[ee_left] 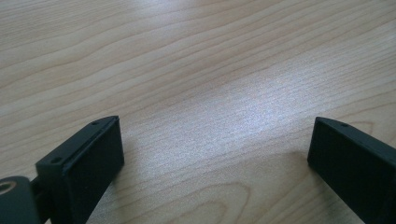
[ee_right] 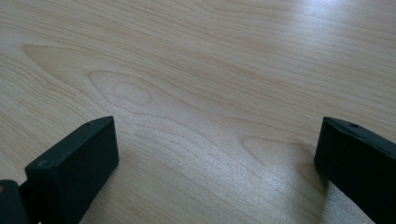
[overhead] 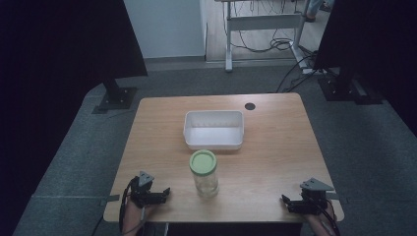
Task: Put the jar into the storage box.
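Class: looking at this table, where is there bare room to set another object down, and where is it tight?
Bare wood lies left and right of the tub and jar, out to the table edges. It is tight in the middle, where the jar stands just in front of the tub, and at the near corners by the left gripper and right gripper.

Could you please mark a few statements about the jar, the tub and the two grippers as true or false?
1. The glass jar has its green lid on. True.
2. The jar stands inside the white plastic tub. False: it stands on the wooden table, nearer the person than the tub.
3. The left gripper is open. True.
4. The right gripper grips the jar. False: it is open, apart from the jar at the table's near right corner.
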Motion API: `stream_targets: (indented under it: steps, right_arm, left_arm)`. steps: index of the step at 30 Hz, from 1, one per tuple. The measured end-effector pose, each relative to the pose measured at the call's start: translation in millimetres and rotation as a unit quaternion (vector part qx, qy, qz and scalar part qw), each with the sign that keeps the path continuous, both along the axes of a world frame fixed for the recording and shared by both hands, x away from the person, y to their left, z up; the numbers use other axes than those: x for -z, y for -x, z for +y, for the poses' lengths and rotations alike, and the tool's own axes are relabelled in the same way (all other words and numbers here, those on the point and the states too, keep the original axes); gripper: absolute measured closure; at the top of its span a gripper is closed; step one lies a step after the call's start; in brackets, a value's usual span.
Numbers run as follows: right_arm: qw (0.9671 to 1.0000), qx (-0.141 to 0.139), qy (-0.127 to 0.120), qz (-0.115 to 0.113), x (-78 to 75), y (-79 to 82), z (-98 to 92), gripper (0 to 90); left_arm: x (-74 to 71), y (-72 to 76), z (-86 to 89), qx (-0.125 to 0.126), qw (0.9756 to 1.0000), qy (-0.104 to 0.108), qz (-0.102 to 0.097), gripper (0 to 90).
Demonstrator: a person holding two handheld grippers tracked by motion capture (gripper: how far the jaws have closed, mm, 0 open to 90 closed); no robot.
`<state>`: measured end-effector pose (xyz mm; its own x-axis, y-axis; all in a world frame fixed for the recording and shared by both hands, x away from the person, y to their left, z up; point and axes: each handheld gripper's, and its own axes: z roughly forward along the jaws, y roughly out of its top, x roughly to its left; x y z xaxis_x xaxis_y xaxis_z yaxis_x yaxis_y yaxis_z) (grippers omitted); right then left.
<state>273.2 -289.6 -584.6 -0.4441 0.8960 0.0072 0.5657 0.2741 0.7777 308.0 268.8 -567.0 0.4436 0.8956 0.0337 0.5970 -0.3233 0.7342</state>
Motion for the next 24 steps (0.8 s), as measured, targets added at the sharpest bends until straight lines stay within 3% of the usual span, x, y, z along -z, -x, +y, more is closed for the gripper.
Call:
stream_targets:
  steps: [24]
  right_arm:
    - [0.9999,-0.009,0.006,0.012,-2.5,-1.0,1.6,0.0]
  left_arm:
    - [0.0,-0.1,0.2,-0.001,1.0000,0.000,0.001,3.0]
